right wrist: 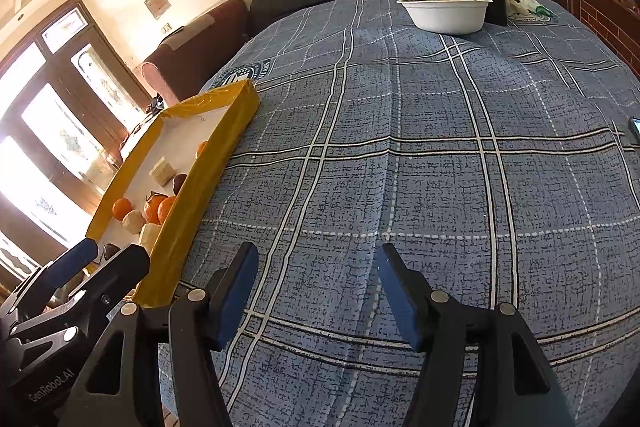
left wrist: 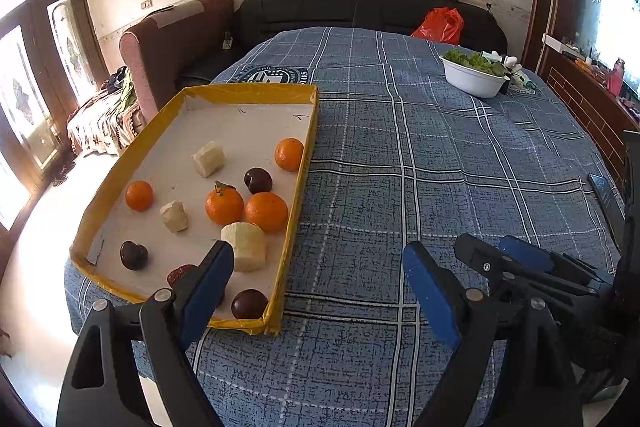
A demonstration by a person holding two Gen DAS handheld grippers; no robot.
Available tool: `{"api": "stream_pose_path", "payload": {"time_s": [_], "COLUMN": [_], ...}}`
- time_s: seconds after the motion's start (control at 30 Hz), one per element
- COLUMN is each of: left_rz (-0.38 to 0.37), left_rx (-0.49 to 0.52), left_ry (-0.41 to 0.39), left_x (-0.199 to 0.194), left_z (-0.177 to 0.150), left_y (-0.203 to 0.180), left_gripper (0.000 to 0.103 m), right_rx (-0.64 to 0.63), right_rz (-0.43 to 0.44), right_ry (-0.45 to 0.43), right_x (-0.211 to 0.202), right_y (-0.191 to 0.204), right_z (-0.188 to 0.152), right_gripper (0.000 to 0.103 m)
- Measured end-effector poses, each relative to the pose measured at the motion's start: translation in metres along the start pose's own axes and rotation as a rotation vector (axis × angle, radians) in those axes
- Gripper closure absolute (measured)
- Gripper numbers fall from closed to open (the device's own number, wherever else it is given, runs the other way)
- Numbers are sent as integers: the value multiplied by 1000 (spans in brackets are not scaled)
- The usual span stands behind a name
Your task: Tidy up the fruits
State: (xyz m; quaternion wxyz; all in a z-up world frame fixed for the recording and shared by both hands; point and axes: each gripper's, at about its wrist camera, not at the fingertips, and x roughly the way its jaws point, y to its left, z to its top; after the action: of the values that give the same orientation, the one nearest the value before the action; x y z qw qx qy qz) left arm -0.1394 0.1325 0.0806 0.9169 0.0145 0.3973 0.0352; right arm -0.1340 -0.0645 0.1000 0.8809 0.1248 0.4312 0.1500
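Note:
A yellow-rimmed cardboard tray [left wrist: 310, 147] lies on the left of the blue plaid tablecloth [left wrist: 400, 167]. It holds several oranges [left wrist: 266, 211], three peeled banana pieces [left wrist: 245, 246], several dark plums [left wrist: 249, 303] and a reddish fruit [left wrist: 178, 273] partly hidden by my left finger. My left gripper [left wrist: 318, 267] is open and empty, over the tray's near right corner. My right gripper [right wrist: 318, 277] is open and empty above bare cloth, right of the tray [right wrist: 208, 179]. The right gripper also shows in the left wrist view [left wrist: 520, 261].
A white bowl of green leaves [left wrist: 474, 77] stands at the far right of the table, also in the right wrist view [right wrist: 446, 9]. A red plastic bag [left wrist: 440, 23] lies on the black sofa behind. A phone [right wrist: 635, 127] lies at the right edge.

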Motion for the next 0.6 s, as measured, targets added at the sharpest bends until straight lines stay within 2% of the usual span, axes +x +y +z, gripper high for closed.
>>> {"api": "stream_pose_path", "payload": {"time_s": [0.33,0.6], "left_rz": [-27,-56], "left_rx": [-5,-33], "left_ry": [52,48], "left_x": [20,24], "left_z": [2,5], "left_y": [-8,-5], "left_gripper": [17,17], "right_rx": [36,47], "right_rz": [-52,-116], "right_ry": [7,6], "right_x": [0,-1], "right_y": [-26,-45], "right_z": [6,12], "right_gripper": [35,34]}}
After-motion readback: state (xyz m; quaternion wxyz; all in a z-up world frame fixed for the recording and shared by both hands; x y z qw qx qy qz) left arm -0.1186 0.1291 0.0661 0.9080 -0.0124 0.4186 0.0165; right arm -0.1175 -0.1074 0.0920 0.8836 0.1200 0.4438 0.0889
